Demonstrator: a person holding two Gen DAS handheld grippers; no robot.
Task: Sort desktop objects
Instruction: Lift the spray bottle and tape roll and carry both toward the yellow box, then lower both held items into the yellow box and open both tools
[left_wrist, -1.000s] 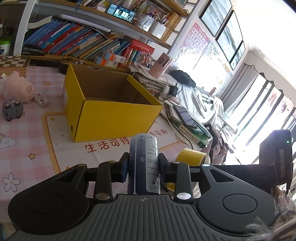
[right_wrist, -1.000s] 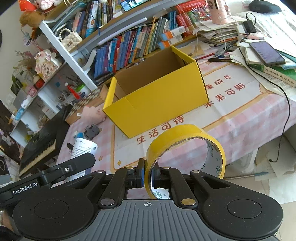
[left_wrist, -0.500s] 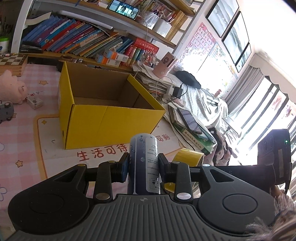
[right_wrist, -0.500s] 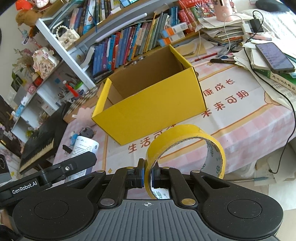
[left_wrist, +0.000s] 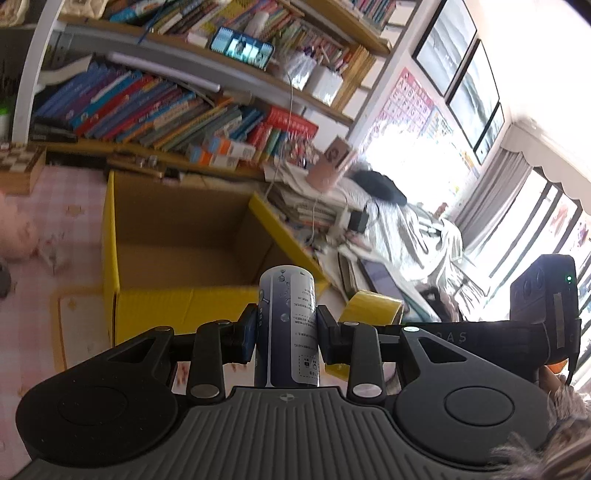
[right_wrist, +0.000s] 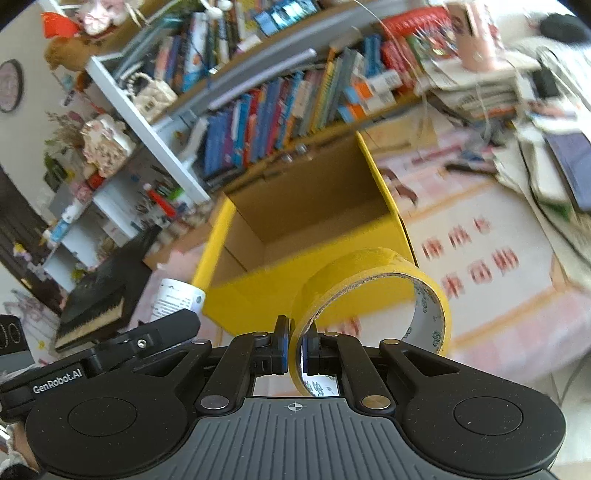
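My left gripper (left_wrist: 287, 328) is shut on a blue-and-white bottle (left_wrist: 288, 317) held upright, just in front of the open yellow cardboard box (left_wrist: 155, 310). My right gripper (right_wrist: 294, 350) is shut on the wall of a yellow tape roll (right_wrist: 373, 280), held just before the near wall of the same box (right_wrist: 258, 299). The box's inside shows bare brown cardboard. The tape roll also shows in the left wrist view (left_wrist: 369, 306), and the bottle in the right wrist view (right_wrist: 177, 299), left of the box.
A bookshelf (left_wrist: 155, 110) full of books stands behind the box. Stacked papers, a phone and cables (right_wrist: 546, 122) crowd the table's right side. A pink plush toy (left_wrist: 14, 236) lies left of the box on the pink checked tablecloth (right_wrist: 509, 295).
Both grippers have moved forward toward the box, which now looks larger and closer with its opening in view. Both grips are unchanged.
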